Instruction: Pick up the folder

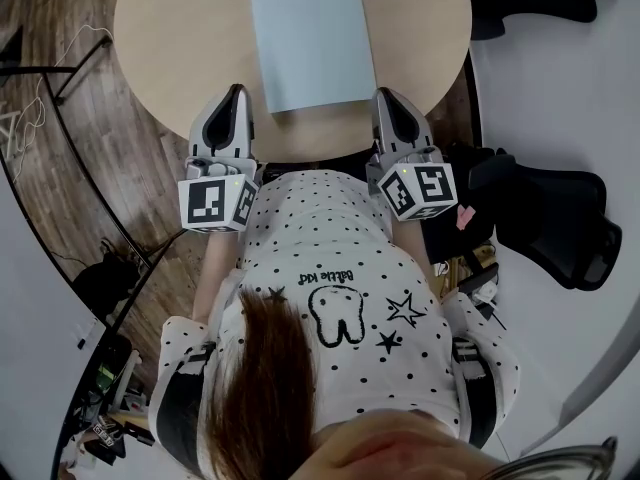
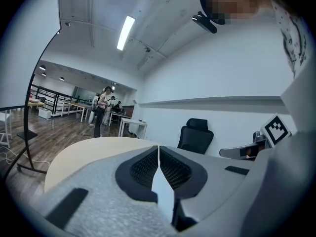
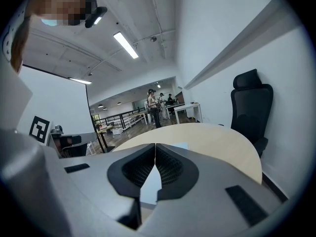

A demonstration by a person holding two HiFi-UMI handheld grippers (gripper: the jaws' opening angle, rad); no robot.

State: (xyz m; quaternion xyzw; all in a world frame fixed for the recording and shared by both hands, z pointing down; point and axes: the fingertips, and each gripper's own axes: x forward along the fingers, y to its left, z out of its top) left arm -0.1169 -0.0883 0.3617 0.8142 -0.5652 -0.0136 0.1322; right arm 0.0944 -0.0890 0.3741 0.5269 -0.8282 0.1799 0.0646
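we hold both tools over the near rim of the round, pale wooden table (image 1: 165,28), with the thin, pale blue rectangular folder (image 1: 312,43) lying flat on its smooth top. the folder's long axis runs away from us toward the far rim. its near end leans slightly toward our right, and one short edge faces us.

that near edge lies between the two tools. the left gripper (image 1: 237,92) is just beside the near left corner, and the right gripper (image 1: 385,96) is just beside the near right corner. we cannot tell whether either touches it.

both tools are smooth grey plastic with dark ribbed pads, and each carries a white cube with black square markers. in the left gripper view the jaws are pressed together on nothing. in the right gripper view the jaws are also closed and empty, and a sliver of the folder shows beyond them.
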